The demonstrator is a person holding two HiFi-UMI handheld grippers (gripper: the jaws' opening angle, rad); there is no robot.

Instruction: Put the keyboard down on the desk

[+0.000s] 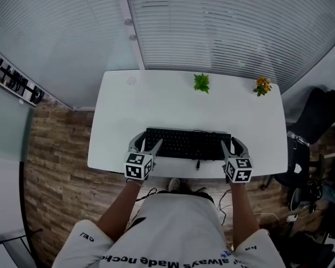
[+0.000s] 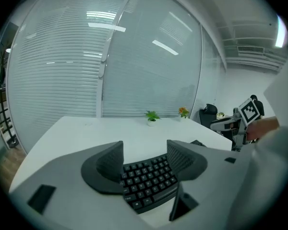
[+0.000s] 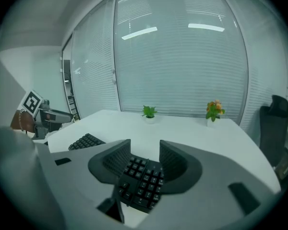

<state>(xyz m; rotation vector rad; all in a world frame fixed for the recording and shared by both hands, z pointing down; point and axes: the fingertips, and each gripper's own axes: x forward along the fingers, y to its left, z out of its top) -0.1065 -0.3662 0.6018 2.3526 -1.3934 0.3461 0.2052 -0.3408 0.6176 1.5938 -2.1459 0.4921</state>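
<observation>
Black keyboard (image 1: 187, 143) flat on white tabletop (image 1: 156, 105), close to near edge. Left gripper (image 1: 145, 144) at its left end: jaws apart, straddling it, doesn't look like they're squeezing. Right gripper (image 1: 234, 146) at right end: jaws clamped on keyboard. Further back, small green plant (image 1: 201, 82) and orange flowers (image 1: 262, 86) along far edge. Blinds (image 1: 223, 21) behind.

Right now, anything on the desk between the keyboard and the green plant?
Nothing. In the head view, only bare white desk lies between the keyboard and the green plant.
</observation>
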